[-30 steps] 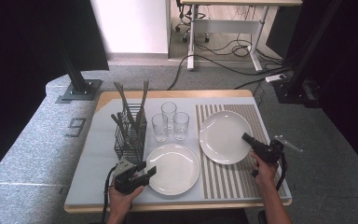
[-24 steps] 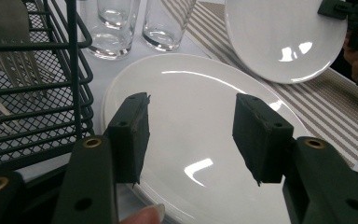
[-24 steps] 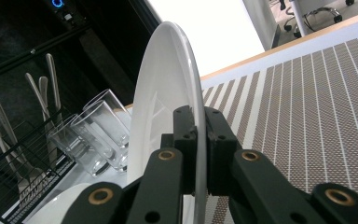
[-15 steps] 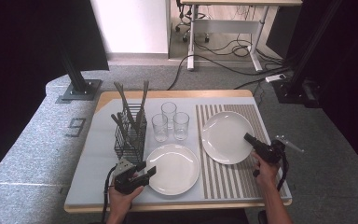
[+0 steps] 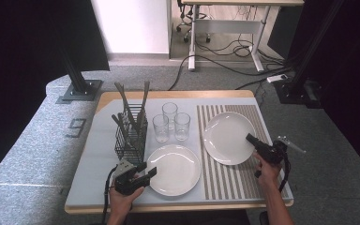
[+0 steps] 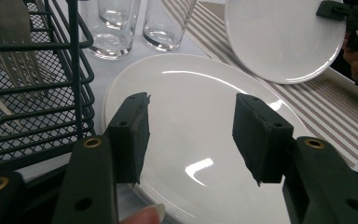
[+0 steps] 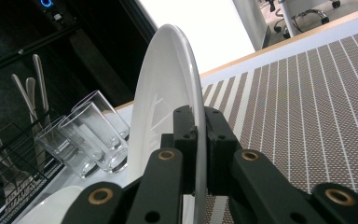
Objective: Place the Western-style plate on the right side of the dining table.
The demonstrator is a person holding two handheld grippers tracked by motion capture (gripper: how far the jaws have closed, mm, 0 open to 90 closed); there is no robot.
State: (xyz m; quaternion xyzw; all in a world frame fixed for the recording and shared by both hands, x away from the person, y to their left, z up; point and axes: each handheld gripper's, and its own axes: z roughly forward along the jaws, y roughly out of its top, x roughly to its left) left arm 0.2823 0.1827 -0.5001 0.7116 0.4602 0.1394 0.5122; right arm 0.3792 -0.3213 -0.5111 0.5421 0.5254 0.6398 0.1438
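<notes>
At the left of the table (image 5: 89, 159) stands a black wire rack (image 5: 130, 138) with forks (image 5: 131, 110) upright in it. Just in front of it, near the table's front edge, the person's left hand holds the left gripper (image 5: 147, 172). Its jaws stand apart with nothing between them, hovering over the left rim of the near plate (image 5: 174, 168); in the left gripper view the two black pads (image 6: 260, 135) frame that plate's white surface without touching it. The near plate lies flat on the pale mat (image 5: 98, 140), just right of the rack.

Behind it, three empty glasses (image 5: 171, 123) stand close together in a cluster, upright, between the rack and the striped mat (image 5: 225, 180).

Further right, the far plate (image 5: 229, 137) sits over the striped mat. The right gripper (image 5: 252, 139) is clamped on its right rim: in the right gripper view the jaws press together on the thin white edge, one pad on each face, and the plate (image 7: 168, 88) rises steeply tilted from the mat, its far rim high. The right hand (image 5: 266, 165) holds the gripper from the table's right front corner, with its cable (image 5: 287, 171) trailing beside the wrist.
</notes>
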